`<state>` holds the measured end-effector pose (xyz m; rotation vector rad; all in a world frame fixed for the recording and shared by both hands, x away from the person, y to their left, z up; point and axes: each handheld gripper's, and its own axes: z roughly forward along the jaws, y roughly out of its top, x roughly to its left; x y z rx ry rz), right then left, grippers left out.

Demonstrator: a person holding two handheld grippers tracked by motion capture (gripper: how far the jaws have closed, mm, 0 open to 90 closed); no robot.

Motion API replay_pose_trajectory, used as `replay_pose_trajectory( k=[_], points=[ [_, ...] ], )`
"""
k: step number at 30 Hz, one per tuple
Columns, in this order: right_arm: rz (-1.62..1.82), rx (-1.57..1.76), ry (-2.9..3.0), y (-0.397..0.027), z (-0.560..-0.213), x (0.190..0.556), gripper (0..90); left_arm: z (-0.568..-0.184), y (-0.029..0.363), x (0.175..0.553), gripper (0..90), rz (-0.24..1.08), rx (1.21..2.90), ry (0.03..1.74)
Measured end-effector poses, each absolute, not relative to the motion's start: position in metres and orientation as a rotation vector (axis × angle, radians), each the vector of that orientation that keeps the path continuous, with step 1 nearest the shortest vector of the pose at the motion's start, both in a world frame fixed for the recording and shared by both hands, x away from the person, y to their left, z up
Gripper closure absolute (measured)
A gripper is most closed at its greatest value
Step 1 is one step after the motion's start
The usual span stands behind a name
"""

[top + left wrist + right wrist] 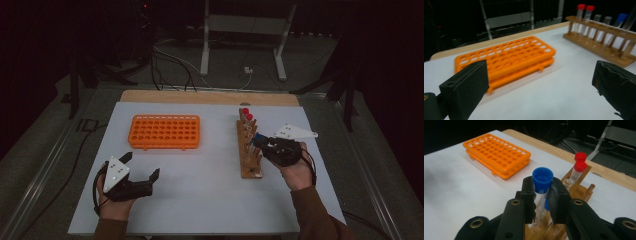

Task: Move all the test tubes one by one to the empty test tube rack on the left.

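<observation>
My right gripper (543, 197) is shut on a clear tube with a blue cap (542, 178), held upright just above the wooden tube rack (579, 191). In the high view the right gripper (260, 141) sits at the rack's (248, 150) right side. Two red-capped tubes (580, 161) stand at the rack's far end. The orange rack (164, 132) lies flat at the mat's far left. My left gripper (141, 165) hovers near the front left, jaws wide open with nothing between them. From the left gripper view, the orange rack (506, 57) lies ahead and the wooden rack (599, 40) to the right.
A white mat (200, 185) covers the table, with a wooden strip (210, 97) along its far edge. Beyond the table stand a metal frame (245, 30) and cables on the floor. Bare mat lies between the two racks.
</observation>
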<state>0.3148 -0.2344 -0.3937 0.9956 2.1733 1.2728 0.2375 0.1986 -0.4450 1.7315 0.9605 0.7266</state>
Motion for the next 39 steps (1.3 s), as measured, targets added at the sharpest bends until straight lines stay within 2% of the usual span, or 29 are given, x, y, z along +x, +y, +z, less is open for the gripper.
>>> replay_pose_trajectory(
  k=[8,15,27,31,33,35,39],
  points=[
    [1.318,0.974,2.165,-0.237,-0.377,0.315,76.7,-0.430,0.166,0.254,1.3,0.704,1.754,0.866],
    [1.350,0.961,2.203,-0.223,-0.380,0.316,76.7,-0.428,0.130,0.275,1.3,0.619,1.747,0.830],
    [1.398,0.924,2.261,-0.190,-0.385,0.318,76.6,-0.429,0.074,0.291,4.3,0.582,1.800,0.750],
    [1.405,0.918,2.278,-0.182,-0.388,0.319,76.6,-0.432,0.056,0.294,9.6,0.582,1.827,0.733],
    [1.409,0.916,2.285,-0.179,-0.388,0.319,76.6,-0.432,0.049,0.294,16.7,0.574,1.833,0.722],
    [1.414,0.917,2.292,-0.177,-0.389,0.319,76.6,-0.433,0.046,0.295,19.6,0.565,1.836,0.722],
    [1.423,0.916,2.298,-0.173,-0.391,0.318,76.5,-0.435,0.035,0.298,37.2,0.519,1.843,0.697]
  ],
)
